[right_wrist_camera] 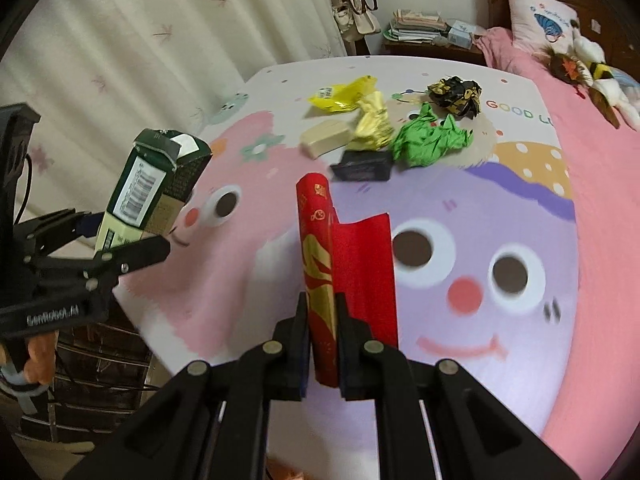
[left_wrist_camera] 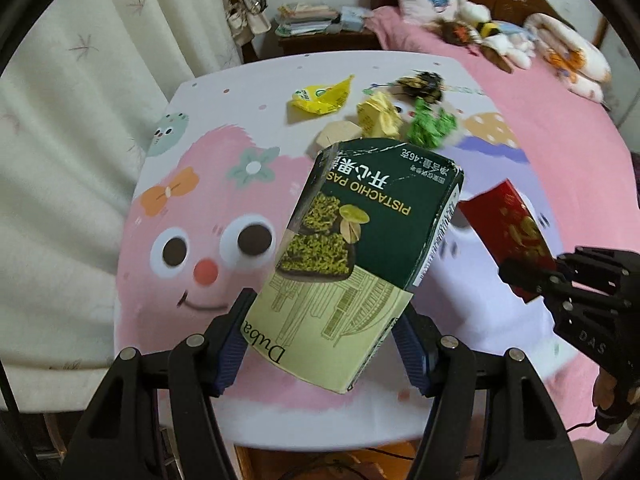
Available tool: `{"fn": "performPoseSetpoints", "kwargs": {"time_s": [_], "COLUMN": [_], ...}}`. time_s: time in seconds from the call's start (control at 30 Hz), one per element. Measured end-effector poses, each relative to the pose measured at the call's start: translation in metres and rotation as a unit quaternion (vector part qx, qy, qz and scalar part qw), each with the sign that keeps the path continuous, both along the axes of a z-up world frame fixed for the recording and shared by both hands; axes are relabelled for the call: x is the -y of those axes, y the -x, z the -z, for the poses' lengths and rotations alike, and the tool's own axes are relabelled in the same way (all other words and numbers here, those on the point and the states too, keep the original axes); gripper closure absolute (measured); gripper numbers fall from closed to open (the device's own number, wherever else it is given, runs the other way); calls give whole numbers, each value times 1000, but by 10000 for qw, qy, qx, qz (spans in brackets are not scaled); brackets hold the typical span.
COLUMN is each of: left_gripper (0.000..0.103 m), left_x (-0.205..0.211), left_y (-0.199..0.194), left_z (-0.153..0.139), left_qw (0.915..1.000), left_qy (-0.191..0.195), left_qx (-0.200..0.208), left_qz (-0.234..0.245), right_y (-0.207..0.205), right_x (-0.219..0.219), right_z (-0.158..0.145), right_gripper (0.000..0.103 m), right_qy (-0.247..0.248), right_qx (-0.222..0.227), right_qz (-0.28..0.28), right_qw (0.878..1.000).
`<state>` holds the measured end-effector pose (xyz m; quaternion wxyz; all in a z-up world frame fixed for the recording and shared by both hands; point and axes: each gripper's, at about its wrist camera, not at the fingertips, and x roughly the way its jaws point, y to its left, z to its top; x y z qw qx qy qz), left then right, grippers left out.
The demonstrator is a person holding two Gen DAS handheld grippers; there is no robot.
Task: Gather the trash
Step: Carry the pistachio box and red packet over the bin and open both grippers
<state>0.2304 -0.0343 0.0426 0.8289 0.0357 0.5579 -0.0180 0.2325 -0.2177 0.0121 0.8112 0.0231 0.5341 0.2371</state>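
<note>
Left wrist view shows my left gripper (left_wrist_camera: pixel 324 344) clamped on the pistachio box (left_wrist_camera: pixel 360 248), its long axis running toward 1 o'clock, lifted above the table (left_wrist_camera: pixel 240 80). My right gripper (right_wrist_camera: pixel 323 344) pinches the red envelope (right_wrist_camera: pixel 340 248) upright. The remaining trash pile (right_wrist_camera: pixel 400 128) lies at 12 o'clock from the right jaws, which I judge nearer.

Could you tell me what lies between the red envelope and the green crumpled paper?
In the right wrist view, a small black box lies between the red envelope and green crumpled paper.
</note>
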Motion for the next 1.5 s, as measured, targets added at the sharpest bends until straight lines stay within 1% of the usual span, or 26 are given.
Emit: {"fn": "performPoseSetpoints", "kwargs": {"time_s": [0.1,0.23,0.33,0.47,0.6,0.73,0.8,0.93,1.0,1.03,1.1,1.13,1.2,1.23,1.3,1.4,1.5], "left_gripper": [39,39,39,39,39,39,39,39,38,38,38,38,38,38,37,35,33], "left_x": [-9,-24,-33,-38,-36,-27,-23,-12,-7,-4,5,8,15,17,22,26,25], "left_y": [44,98,138,185,215,238,241,246,246,245,242,242,238,236,233,226,218], "left_z": [-7,-6,1,20,39,65,77,114,140,156,195,207,242,253,279,317,341], "left_qw": [9998,9994,9990,9985,9975,9959,9951,9927,9907,9898,9871,9863,9844,9840,9832,9813,9814], "left_qy": [40,154,241,317,327,370,388,449,563,581,537,514,470,465,449,466,463], "left_qx": [109,152,122,-69,-300,-593,-715,-1023,-1170,-1243,-1473,-1531,-1669,-1698,-1758,-1862,-1859], "left_qz": [171,266,344,445,552,582,564,453,396,371,338,326,287,273,217,146,157], "right_y": [42,95,130,180,216,233,237,242,242,242,241,241,239,236,232,229,225], "right_x": [-13,-32,-43,-55,-63,-63,-60,-51,-45,-44,-38,-36,-32,-33,-32,-28,-27], "right_z": [-7,-11,-8,3,20,39,54,100,131,142,184,196,235,245,277,313,338], "right_gripper": [94,93,93,93,93,93,93,93,93,93,93,93,93,93,93,92,91], "right_qy": [-11,32,52,99,209,257,188,148,103,97,87,65,46,27,25,30,34], "right_qx": [36,45,-6,-201,-510,-784,-1005,-1410,-1556,-1596,-1845,-1914,-2085,-2133,-2237,-2323,-2368], "right_qz": [156,317,410,544,594,648,733,881,959,981,1104,1134,1206,1211,1211,1268,1362], "right_qw": [9999,9995,9991,9983,9967,9945,9921,9860,9831,9822,9766,9749,9705,9695,9671,9643,9619]}}
